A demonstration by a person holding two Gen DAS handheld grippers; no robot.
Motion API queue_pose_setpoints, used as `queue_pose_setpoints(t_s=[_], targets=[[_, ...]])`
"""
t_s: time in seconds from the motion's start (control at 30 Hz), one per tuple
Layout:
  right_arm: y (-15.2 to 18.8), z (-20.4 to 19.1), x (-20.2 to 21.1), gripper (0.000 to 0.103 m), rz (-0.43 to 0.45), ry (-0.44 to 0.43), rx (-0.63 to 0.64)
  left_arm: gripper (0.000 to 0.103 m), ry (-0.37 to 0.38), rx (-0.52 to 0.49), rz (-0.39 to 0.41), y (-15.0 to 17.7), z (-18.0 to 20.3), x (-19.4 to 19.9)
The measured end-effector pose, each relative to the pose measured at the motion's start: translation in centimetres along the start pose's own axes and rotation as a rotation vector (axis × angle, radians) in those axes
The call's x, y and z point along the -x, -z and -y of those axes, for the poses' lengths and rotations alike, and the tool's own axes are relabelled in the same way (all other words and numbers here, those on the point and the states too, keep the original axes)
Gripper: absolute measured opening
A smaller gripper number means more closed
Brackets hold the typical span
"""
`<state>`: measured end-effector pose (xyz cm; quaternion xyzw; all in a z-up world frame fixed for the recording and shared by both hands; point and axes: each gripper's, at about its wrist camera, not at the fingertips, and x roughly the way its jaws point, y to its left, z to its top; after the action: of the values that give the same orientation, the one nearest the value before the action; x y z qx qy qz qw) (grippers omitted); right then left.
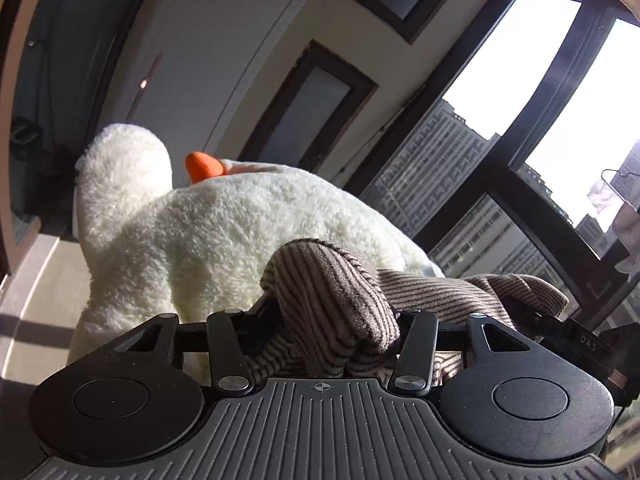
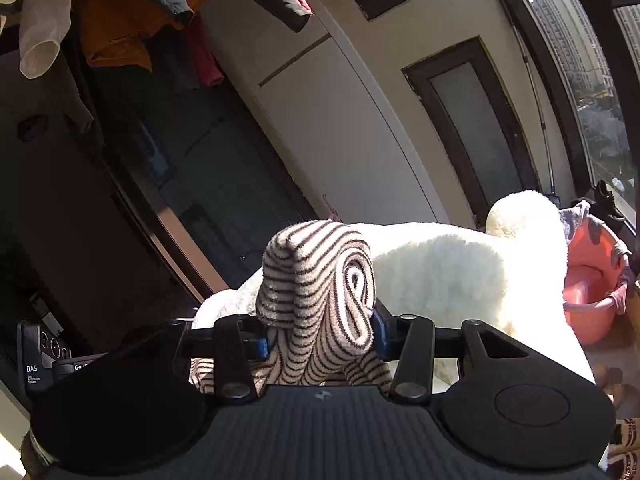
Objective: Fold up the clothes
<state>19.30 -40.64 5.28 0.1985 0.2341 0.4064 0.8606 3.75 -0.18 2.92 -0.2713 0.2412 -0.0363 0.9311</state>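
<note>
A cream garment with thin dark stripes (image 1: 332, 292) is bunched between the jaws of my left gripper (image 1: 326, 320), which is shut on it. The cloth stretches off to the right, where the other gripper's black body (image 1: 588, 344) shows. In the right wrist view the same striped garment (image 2: 316, 280) is rolled into a thick fold and my right gripper (image 2: 320, 332) is shut on it. The fingertips of both grippers are hidden by the cloth. Both grippers hold it raised in front of a large white plush toy (image 1: 208, 240).
The plush toy (image 2: 460, 280) with an orange beak (image 1: 202, 166) lies just behind the garment. A pink basin (image 2: 592, 292) with cloth draped on it stands at the right. Clothes hang overhead (image 2: 120, 20). Large windows (image 1: 540, 100) are on the right, a wall and doors behind.
</note>
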Motion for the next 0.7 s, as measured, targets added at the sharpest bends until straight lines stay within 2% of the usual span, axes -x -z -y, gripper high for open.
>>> queue_pose_setpoints(t_s=[0.13,0.2,0.3,0.37,0.4,0.43,0.5,0.53,0.57,0.63,0.7], targets=[[-2.6,-0.8,-0.2,0.045,0.099,0.001,0.103,0.054,-0.035,-0.206,0.131,-3.1,3.9,0.8],[-2.6,-0.3,-1.3,0.046,0.103,0.033,0.104,0.057,-0.089,-0.287,0.131,-3.4,4.6,-0.8],[-0.5,1.6,-3.6,0.050,0.024,0.130,0.085,0.064,-0.188,-0.305,0.012,-2.1,3.2,-4.7],[1.5,2.6,-4.9,0.057,-0.037,0.213,0.107,0.081,-0.256,-0.330,-0.010,-0.6,2.0,-5.9],[2.3,2.6,-5.0,0.066,-0.044,0.232,0.127,0.097,-0.275,-0.332,-0.006,0.0,1.4,-6.0],[2.5,2.4,-4.5,0.075,-0.040,0.238,0.135,0.098,-0.276,-0.296,0.001,0.2,0.9,-5.5],[2.3,1.7,-3.4,0.076,-0.029,0.252,0.158,0.098,-0.269,-0.205,-0.007,-0.3,0.3,-4.1],[2.0,1.2,-2.9,0.076,-0.015,0.268,0.179,0.096,-0.282,-0.190,0.010,-0.6,0.5,-3.2],[1.6,0.3,-2.1,0.073,0.013,0.294,0.214,0.094,-0.291,-0.180,0.028,-0.9,0.8,-2.2],[0.8,-1.5,-0.9,0.033,0.061,0.304,0.269,0.072,-0.256,-0.190,0.078,-1.6,2.4,-0.3],[0.0,-3.2,-0.4,0.031,0.086,0.242,0.273,0.071,-0.173,-0.192,0.106,-2.0,4.2,0.8]])
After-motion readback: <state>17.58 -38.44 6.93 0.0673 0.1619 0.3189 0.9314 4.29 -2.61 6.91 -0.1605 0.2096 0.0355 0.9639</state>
